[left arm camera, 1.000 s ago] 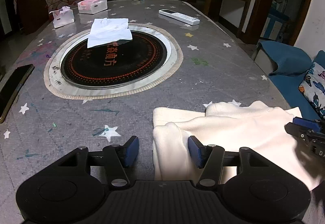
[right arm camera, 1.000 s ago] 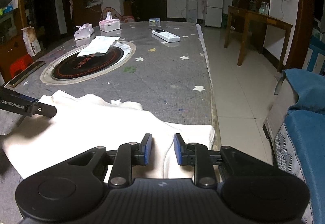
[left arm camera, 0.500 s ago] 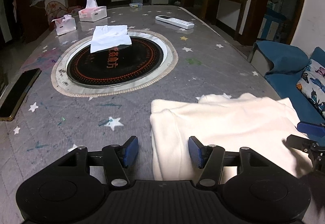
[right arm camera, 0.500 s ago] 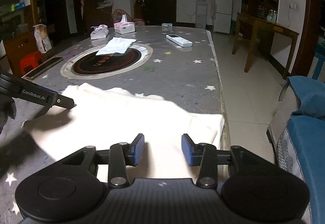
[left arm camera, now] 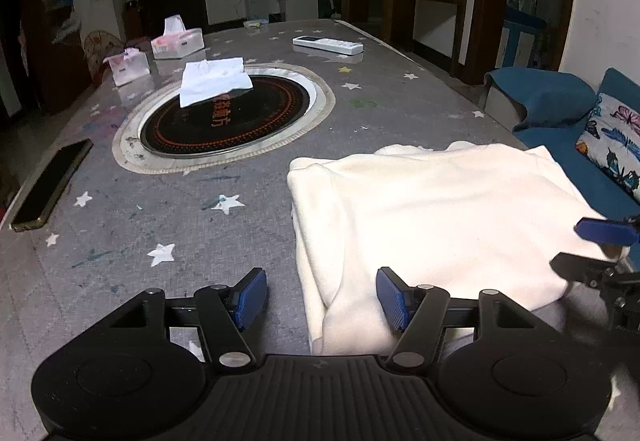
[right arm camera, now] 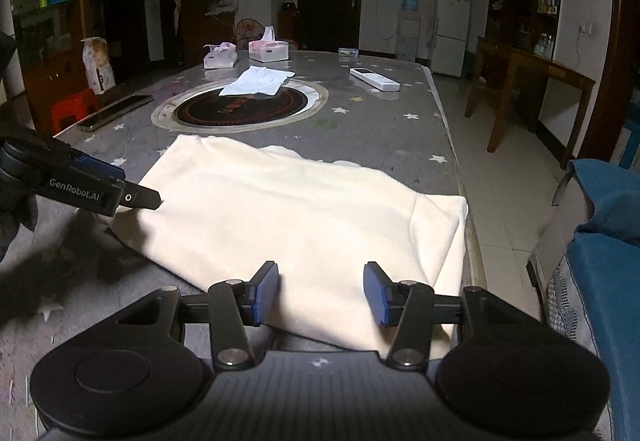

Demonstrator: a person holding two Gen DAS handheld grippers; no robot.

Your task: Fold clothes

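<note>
A cream garment (left arm camera: 432, 217) lies folded flat on the near end of the grey star-patterned table (left arm camera: 120, 225); it also shows in the right wrist view (right arm camera: 304, 217). My left gripper (left arm camera: 322, 299) is open, its jaws straddling the garment's near left edge just above the cloth. My right gripper (right arm camera: 322, 295) is open over the garment's near right edge, holding nothing. The left gripper also shows in the right wrist view (right arm camera: 120, 193), at the garment's left edge. A folded white garment (left arm camera: 214, 81) lies on the far side of the round black hotplate (left arm camera: 228, 117).
Two tissue boxes (left arm camera: 178, 41) and a white remote (left arm camera: 328, 44) sit at the table's far end. A dark phone (left arm camera: 52, 185) lies near the left edge. A blue sofa (left arm camera: 560, 109) stands right of the table, whose right edge (right arm camera: 460, 177) drops to tiled floor.
My right gripper has opened and let go of the garment. Both grippers have pulled back and risen. The garment now lies flat and smoother.
</note>
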